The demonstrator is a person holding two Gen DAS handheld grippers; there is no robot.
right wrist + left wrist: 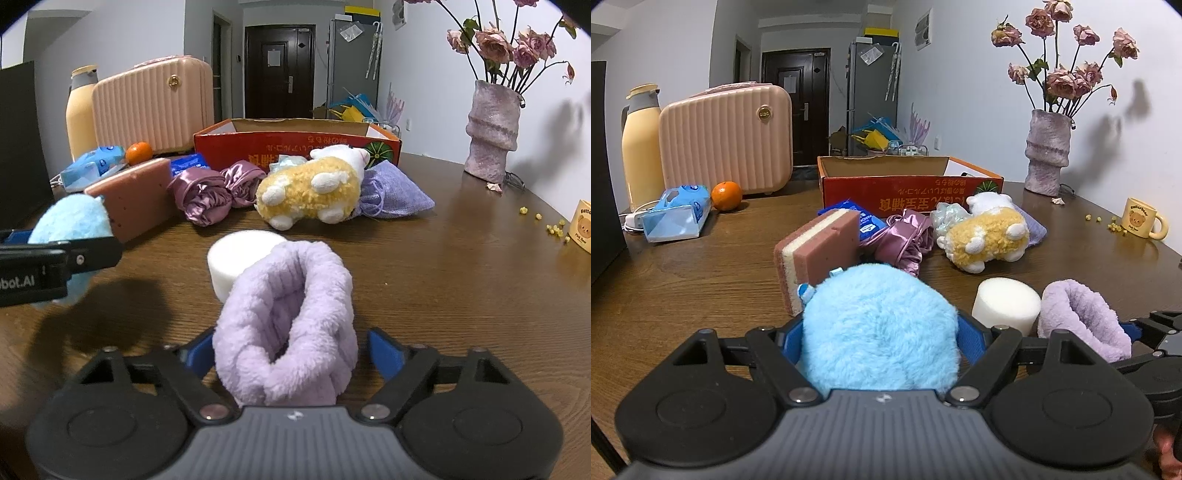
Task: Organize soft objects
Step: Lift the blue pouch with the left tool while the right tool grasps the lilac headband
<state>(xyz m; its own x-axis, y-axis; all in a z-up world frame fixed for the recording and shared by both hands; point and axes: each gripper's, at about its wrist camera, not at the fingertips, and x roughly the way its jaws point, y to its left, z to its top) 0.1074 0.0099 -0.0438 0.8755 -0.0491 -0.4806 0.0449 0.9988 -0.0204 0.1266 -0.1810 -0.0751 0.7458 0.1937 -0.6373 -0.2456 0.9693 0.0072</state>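
Both cameras sit low over the table [701, 266], each looking forward along its gripper toward the box [908, 184] and far door. Side by side, they share the foam cylinder [240, 258] and plush toy [988, 236].

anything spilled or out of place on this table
Yes: small yellow bits lie scattered on the brown wooden table beside the yellow bear mug, and a fallen pink petal sits at the foot of the mauve textured vase of dried roses. Both look like shed debris.
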